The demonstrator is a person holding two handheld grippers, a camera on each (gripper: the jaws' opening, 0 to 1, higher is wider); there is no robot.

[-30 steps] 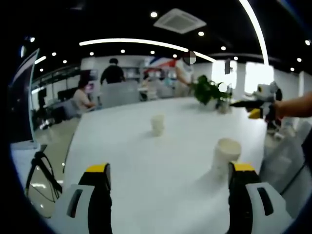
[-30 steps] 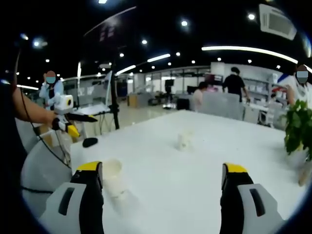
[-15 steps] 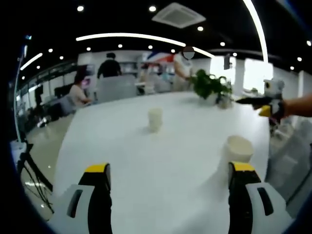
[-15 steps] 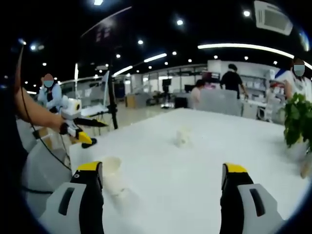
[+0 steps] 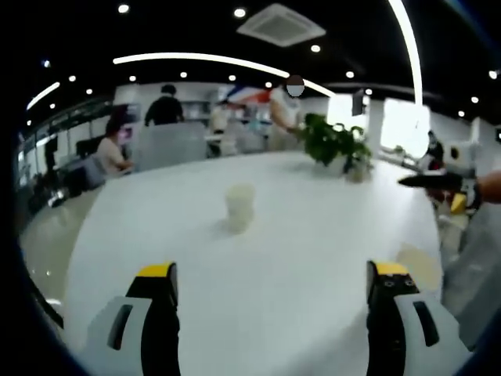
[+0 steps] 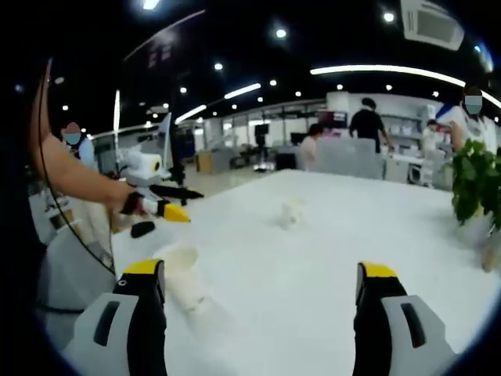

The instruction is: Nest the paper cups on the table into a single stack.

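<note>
Left hand-held gripper [image 5: 270, 270]: its two jaws w/ yellow tips stand wide apart at the bottom of the left gripper view, nothing between them, above the white bench [image 5: 258, 298]. Right hand-held gripper [image 6: 258, 270]: same, jaws wide apart and holding nothing.

Near paper cup [image 6: 182, 270]: in the right gripper view it stands upright on the bench close to the near edge, just beside the inner side of the left jaw; I cannot tell if it touches the jaw. In the left gripper view the same cup is a blurred rim near the right jaw, at the right edge of the bench.

Far paper cup [image 5: 239, 205]: upright, alone, approx. in the middle of the bench, well apart from the near one. The two cups are not nested.

Beyond, a potted plant [image 5: 335, 145] stands at the far right part of the bench. In the right gripper view the left hand-held gripper comes in from the left, over the bench's left edge. Behind the bench are people [image 6: 368, 125] and office furniture.
</note>
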